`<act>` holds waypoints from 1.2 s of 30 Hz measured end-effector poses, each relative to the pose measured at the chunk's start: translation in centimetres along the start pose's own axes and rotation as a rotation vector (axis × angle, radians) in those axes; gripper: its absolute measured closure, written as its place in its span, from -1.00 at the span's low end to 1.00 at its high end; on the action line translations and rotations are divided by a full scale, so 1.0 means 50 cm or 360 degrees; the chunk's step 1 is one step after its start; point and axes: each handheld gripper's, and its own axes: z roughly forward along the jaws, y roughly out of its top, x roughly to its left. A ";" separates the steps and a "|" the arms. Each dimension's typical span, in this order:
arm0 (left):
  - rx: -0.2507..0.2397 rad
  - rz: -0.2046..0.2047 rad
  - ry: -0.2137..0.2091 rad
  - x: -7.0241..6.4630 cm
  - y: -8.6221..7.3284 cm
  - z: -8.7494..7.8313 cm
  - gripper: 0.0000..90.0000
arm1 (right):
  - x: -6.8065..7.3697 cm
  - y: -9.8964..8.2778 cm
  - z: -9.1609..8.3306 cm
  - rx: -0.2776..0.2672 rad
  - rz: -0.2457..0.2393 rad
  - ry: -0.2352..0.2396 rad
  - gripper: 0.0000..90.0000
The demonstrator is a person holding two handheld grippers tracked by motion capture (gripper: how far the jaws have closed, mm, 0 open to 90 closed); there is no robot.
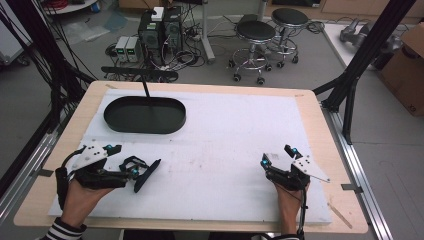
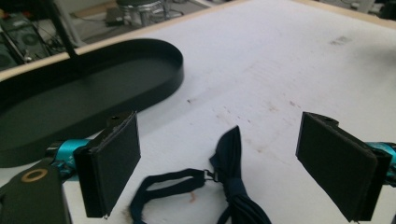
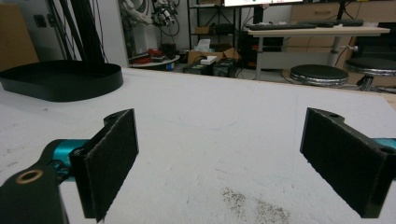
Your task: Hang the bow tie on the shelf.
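White bench (image 1: 225, 150), black tray (image 1: 144, 114) far left. Both my grippers' fingers gape wide, empty: left gripper (image 2: 219, 154) frames the bow tie (image 2: 231, 182), right gripper (image 3: 219, 154) idles. I judge a pickup pending; next, lower and pinch the tie.

Navy bow tie (image 2: 229, 182), blk tray (image 1: 144, 114)

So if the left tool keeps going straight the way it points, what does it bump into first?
Most likely the dark bow tie, lying on the white mat between the open left tool's jaws. The black oval tray sits farther on, though depth is hard to judge.
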 end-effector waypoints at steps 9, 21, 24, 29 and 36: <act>0.0226 0.0017 -0.0020 -0.022 -0.003 0.037 -0.68 | -0.002 0.000 0.000 -0.0009 0.0002 -0.0003 -0.77; 0.0437 0.0013 -0.0013 -0.031 -0.031 0.072 -0.67 | -0.002 0.000 0.000 -0.0008 0.0005 -0.0005 -0.77; 0.0478 -0.0006 -0.0027 -0.033 -0.040 0.080 -0.67 | -0.002 0.000 0.000 -0.0007 0.0006 -0.0004 -0.77; 0.0535 -0.0010 -0.0040 -0.034 -0.044 0.086 -0.65 | -0.002 0.000 0.000 -0.0007 0.0006 -0.0004 -0.77; 0.0585 -0.0019 -0.0055 -0.036 -0.050 0.098 -0.47 | -0.002 0.000 0.000 -0.0007 0.0007 -0.0004 -0.77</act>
